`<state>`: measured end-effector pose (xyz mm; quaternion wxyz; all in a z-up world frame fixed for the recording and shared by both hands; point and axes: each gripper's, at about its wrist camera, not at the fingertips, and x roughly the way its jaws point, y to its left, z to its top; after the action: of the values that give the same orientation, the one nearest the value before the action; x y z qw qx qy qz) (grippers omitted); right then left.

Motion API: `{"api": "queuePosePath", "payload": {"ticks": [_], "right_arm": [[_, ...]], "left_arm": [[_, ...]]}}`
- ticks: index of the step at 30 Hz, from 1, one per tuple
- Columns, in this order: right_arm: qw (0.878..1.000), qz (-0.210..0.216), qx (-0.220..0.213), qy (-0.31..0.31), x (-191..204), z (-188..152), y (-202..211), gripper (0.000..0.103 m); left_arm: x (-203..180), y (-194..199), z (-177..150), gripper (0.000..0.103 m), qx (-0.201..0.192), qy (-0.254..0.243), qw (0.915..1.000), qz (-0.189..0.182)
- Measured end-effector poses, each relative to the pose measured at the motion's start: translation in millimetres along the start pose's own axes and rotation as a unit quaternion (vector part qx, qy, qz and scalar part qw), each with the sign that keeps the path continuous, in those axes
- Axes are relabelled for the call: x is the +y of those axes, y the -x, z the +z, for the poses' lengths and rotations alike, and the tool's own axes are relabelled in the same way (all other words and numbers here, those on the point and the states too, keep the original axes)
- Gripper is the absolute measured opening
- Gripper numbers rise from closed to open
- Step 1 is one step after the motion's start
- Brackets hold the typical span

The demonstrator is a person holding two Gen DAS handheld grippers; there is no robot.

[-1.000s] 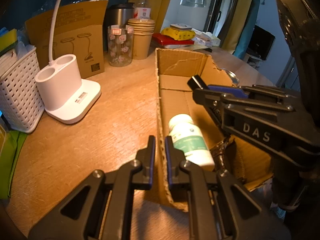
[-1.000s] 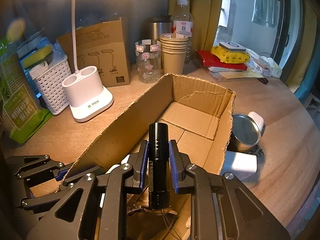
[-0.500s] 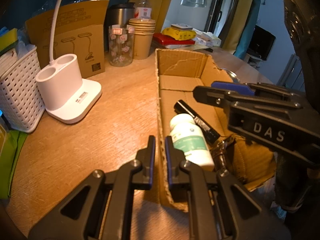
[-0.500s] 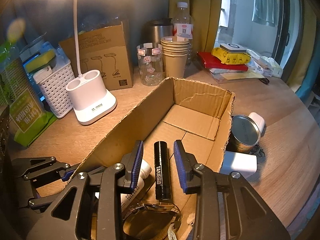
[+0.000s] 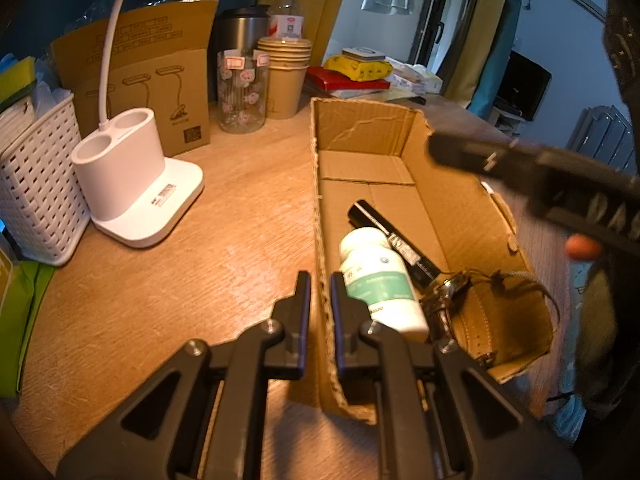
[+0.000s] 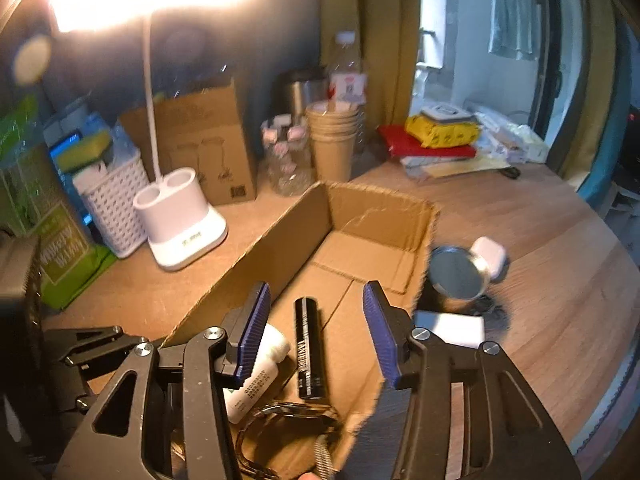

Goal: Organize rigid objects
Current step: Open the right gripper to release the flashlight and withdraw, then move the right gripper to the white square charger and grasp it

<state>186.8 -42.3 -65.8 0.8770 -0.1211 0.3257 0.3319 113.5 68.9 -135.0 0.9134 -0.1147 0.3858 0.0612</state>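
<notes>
Black flashlight (image 6: 310,350) lies released inside the cardboard box (image 6: 280,256), beside the white bottle (image 5: 378,280). Right hand-held gripper (image 6: 316,332) opening, empty; lift clear before reaching. Left hand-held gripper (image 5: 320,308) pinches the box wall.

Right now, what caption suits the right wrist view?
Opening right gripper above a black cylindrical flashlight lying in the brown cardboard box.

My blue-padded black gripper (image 6: 316,328); brown corrugated cardboard box (image 6: 372,208); glossy black cylindrical flashlight (image 6: 309,348); white green-labelled plastic bottle (image 5: 380,280).
</notes>
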Motion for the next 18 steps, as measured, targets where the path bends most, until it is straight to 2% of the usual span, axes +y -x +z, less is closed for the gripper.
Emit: {"api": "queuePosePath", "payload": {"ticks": [1,2,9,18], "right_arm": [[1.000,-0.003,-0.006,-0.004,-3,2,4,0.062],[1.000,-0.006,-0.014,-0.008,-7,3,9,0.064],[0.998,-0.033,-0.042,-0.020,-32,8,31,0.064],[0.995,-0.066,-0.051,-0.048,-78,0,38,0.065]], "left_arm": [[0,0,0,0.010,0.000,0.000,1.0000,0.000],[0,0,0,0.010,0.000,0.000,1.0000,0.000],[1,0,1,0.010,-0.001,0.000,1.0000,-0.001],[2,-1,1,0.010,-0.001,0.000,1.0000,-0.001]]}}
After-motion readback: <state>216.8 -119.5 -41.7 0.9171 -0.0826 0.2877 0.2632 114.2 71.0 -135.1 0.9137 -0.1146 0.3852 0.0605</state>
